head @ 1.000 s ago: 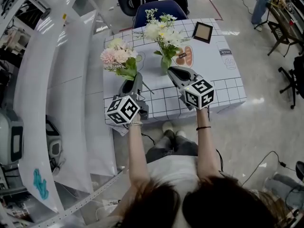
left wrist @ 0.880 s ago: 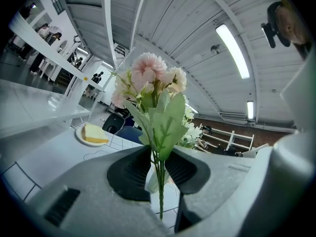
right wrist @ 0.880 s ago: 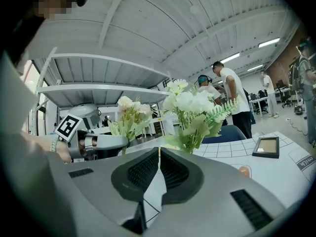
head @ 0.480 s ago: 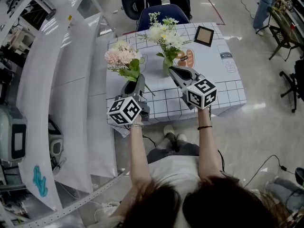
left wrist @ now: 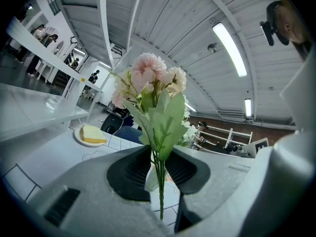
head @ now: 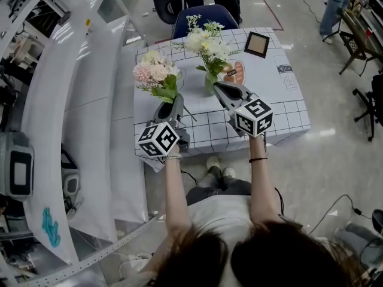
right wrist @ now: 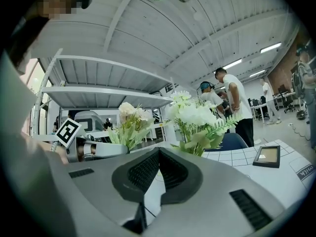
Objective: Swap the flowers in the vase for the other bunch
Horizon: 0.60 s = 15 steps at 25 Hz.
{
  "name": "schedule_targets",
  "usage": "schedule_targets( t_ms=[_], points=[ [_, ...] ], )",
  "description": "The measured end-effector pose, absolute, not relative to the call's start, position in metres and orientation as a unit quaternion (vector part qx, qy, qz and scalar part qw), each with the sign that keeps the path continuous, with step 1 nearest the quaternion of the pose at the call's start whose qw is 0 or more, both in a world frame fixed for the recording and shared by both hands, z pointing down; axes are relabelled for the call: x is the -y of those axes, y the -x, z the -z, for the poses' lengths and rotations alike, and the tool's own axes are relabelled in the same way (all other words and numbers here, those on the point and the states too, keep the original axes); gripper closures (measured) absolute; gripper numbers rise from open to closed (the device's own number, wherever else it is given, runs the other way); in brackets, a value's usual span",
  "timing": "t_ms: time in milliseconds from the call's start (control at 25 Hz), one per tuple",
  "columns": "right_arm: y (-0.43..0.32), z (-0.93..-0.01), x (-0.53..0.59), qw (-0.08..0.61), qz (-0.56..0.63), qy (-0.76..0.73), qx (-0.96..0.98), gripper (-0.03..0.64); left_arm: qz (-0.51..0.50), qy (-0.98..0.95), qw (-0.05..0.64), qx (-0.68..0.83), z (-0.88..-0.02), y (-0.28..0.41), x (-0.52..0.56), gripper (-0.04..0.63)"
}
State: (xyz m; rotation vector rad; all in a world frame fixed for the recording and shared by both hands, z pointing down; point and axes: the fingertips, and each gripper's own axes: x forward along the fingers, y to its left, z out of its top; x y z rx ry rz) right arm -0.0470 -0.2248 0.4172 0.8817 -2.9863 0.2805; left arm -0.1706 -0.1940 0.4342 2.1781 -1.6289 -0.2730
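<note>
Vase [head: 209,83]: small, greenish clear glass, upright on the table [head: 281,109]. It holds the white bunch [head: 205,39], which stands upright: cream-white heads and fern-like green leaves.

Pink bunch [head: 155,74]: out of the vase, to its left and apart from it, held upright in the air above the table. It has pale pink, ruffled, rounded heads, broad green leaves and thin green stems [left wrist: 160,186].

Left gripper [left wrist: 159,163]: smooth grey shell with ribbed black pads. The pads pinch the pink bunch's stems low down, and the stem ends hang below the pads.

Right gripper [right wrist: 159,152]: same build. Its pads are pressed together at the tips, with nothing seen between them. In the head view its tip sits just beside the vase, on the near right. Whether it touches the glass cannot be told.

Table cover: white with dark grid lines and a few printed drawings.

Frame [head: 256,42]: dark and square with a tan centre, lying flat beyond and to the right of the vase, well apart from it.

Against the frame a second ago: both bunches and both grippers keep the same places relative to the vase. Only the head view's framing has shifted slightly.
</note>
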Motion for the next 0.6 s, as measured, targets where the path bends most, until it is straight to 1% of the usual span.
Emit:
schedule_targets(
  t_ms=[600],
  points=[
    [0.0526,-0.4159,0.2224,0.006,-0.088,-0.273,0.958,0.609,0.099,-0.777,0.205,0.587,-0.4348,0.1725,0.1897,0.509]
  ],
)
